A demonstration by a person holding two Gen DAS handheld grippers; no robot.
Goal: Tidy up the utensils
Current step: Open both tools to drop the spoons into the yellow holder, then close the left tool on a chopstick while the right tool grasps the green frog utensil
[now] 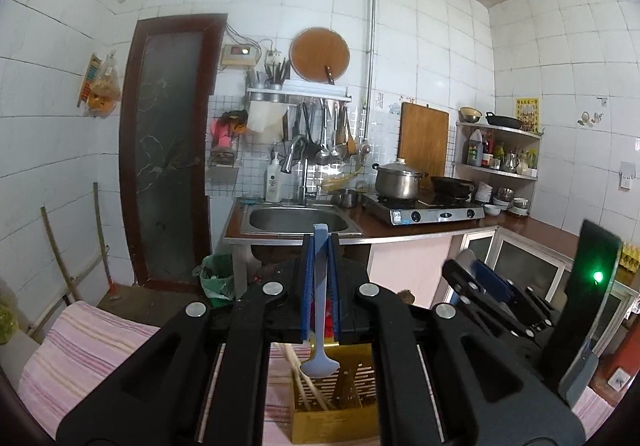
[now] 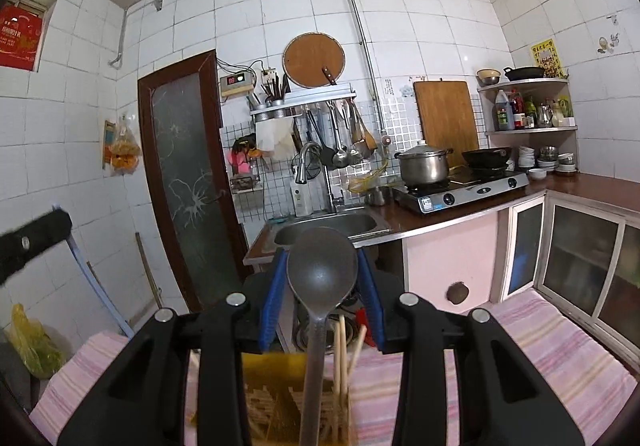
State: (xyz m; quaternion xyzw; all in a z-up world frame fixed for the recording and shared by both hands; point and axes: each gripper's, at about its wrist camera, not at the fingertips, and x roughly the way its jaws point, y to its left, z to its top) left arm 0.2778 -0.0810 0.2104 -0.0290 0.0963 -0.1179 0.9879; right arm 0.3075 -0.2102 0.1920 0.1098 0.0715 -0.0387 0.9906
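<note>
My left gripper (image 1: 320, 246) is shut on a light blue spoon (image 1: 319, 298), which hangs bowl-down just above a yellow slotted utensil holder (image 1: 336, 402) with chopsticks (image 1: 306, 380) in it. In the right wrist view my right gripper (image 2: 322, 266) has its blue pads wide apart on either side of a grey metal spoon (image 2: 320, 286). That spoon stands handle-down in the holder (image 2: 272, 386), bowl up, beside chopsticks (image 2: 344, 354). Whether the pads touch the spoon is unclear. The right gripper also shows in the left wrist view (image 1: 496, 286).
The holder stands on a pink striped cloth (image 1: 92, 354) over a table. Beyond are a sink (image 1: 298, 220), a stove with a pot (image 1: 398, 180), a wok (image 1: 452, 186), a corner shelf (image 1: 500, 150) and a dark door (image 1: 168, 150).
</note>
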